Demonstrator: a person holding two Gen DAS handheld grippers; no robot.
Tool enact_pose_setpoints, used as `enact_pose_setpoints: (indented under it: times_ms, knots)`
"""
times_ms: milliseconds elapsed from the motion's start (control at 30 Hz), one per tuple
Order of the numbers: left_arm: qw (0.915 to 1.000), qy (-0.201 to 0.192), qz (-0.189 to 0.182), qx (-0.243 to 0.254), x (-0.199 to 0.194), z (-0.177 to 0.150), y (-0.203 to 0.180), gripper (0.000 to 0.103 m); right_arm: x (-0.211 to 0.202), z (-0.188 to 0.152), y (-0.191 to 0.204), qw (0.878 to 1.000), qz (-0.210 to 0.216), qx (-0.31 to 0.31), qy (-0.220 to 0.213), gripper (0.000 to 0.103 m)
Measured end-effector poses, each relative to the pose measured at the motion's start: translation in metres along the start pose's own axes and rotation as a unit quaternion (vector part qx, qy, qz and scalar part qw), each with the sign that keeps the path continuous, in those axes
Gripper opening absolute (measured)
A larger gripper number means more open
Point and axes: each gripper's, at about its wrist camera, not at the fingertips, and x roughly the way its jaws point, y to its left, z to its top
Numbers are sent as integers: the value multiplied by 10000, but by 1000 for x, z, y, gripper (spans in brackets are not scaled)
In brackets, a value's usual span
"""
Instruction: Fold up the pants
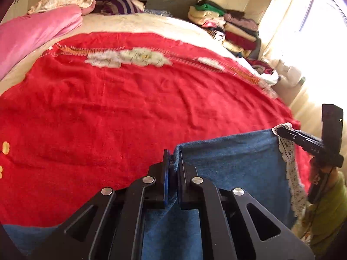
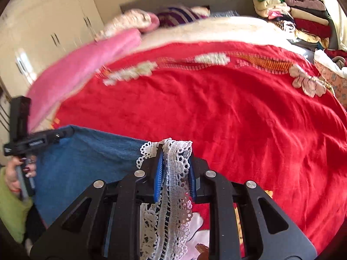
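Observation:
Blue denim pants (image 1: 229, 158) with a white lace trim (image 1: 288, 162) are stretched between my two grippers, above a red bedspread (image 1: 130, 108). My left gripper (image 1: 173, 162) is shut on the plain denim corner. In the right wrist view the pants (image 2: 86, 162) run off to the left, and my right gripper (image 2: 174, 164) is shut on the bunched lace trim (image 2: 175, 173). Each gripper shows in the other's view: the right gripper (image 1: 282, 130) at the lace corner, the left gripper (image 2: 63, 134) at the denim corner, with a hand (image 2: 19, 173) on its handle.
The red bedspread (image 2: 238, 119) with embroidered flowers covers most of the bed. A pink blanket (image 1: 32, 34) lies at the far left. Stacks of folded clothes (image 1: 227, 26) stand at the far right beside a bright window (image 1: 303, 32). Cupboards (image 2: 49, 26) line the left wall.

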Motion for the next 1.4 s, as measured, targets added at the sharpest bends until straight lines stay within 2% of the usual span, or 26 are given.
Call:
enact_pose_setpoints:
  times_ms: [100, 200, 267, 333, 367, 467, 533, 667, 767, 833, 967, 1167, 1200, 1233, 1267, 1300, 1400]
  knots:
    - [9997, 164, 146, 103, 16, -7, 2, 8, 19, -9, -4, 9991, -304, -82, 279, 16]
    - [9997, 125, 179, 134, 19, -14, 6, 12, 27, -17, -10, 9991, -278, 46, 308, 17]
    - [9999, 51, 122, 72, 15, -14, 9, 20, 26, -17, -12, 9991, -289, 89, 284, 22]
    - [9998, -57, 165, -21, 5, -15, 16, 40, 20, -16, -13, 9991, -313, 140, 240, 27]
    - [9997, -121, 177, -96, -2, -16, 20, 42, 16, -15, -13, 9991, -347, 179, 187, 31]
    - [9987, -390, 207, -248, -30, -19, 29, 46, -10, -18, -13, 9988, -377, 308, -45, 34]
    - [9972, -615, 323, -281, -53, -27, 33, 53, -30, -26, -13, 9984, -309, 439, -188, 37]
    - [9964, -751, 351, -192, -83, -48, 27, 53, -62, -50, -10, 9981, -224, 526, -247, 38]
    - [9969, -720, 322, 59, -96, -70, 12, 54, -81, -75, -6, 9982, -84, 579, -123, 38]
    - [9970, -611, 433, 213, -99, -86, 1, 54, -88, -86, -3, 9983, -6, 583, -29, 38]
    - [9976, -305, 382, 486, -97, -113, -15, 54, -92, -109, 5, 9973, 245, 659, 196, 38]
    - [9951, 128, 737, 651, -80, -134, -22, 55, -70, -132, 7, 9942, 336, 841, 580, 40]
    - [9943, 150, 799, 691, -78, -137, -23, 55, -67, -134, 8, 9942, 365, 845, 564, 38]
    - [9940, 152, 823, 700, -77, -137, -23, 55, -66, -135, 10, 9944, 368, 811, 574, 32]
    - [9940, 157, 831, 700, -77, -138, -23, 55, -66, -135, 13, 9946, 423, 748, 589, 15]
    - [9941, 161, 825, 692, -77, -138, -22, 55, -66, -135, 17, 9950, 435, 643, 624, 11]
    - [9943, 150, 823, 660, -79, -139, -20, 55, -83, -130, 32, 9984, 224, 253, 451, 9]
